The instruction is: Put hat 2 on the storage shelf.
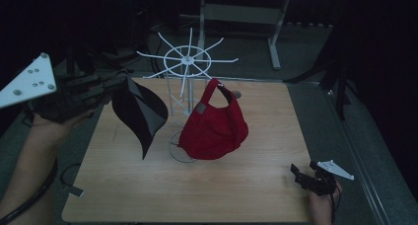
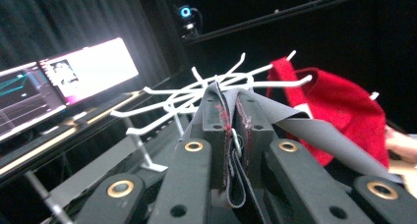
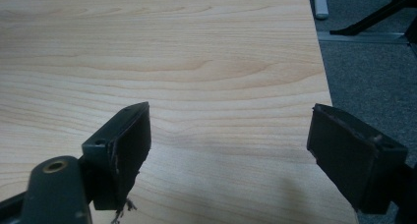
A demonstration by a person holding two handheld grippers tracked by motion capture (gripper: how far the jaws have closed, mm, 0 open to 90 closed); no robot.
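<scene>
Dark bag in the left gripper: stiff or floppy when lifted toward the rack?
Probably floppy: the dark bag hangs in curved folds below the left gripper, pinched by its strap. Likely light, since it drapes from one pinch. It may swing near the white wire rack.

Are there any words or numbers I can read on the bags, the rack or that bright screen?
None can be read.
Red bag: a small grey tag near its handle, too small to tell whether it bears text.
Monitor in the left gripper view: bright windows and coloured lines, too blurred to read.
Black bag, white wire rack and wooden table: no lettering.
</scene>
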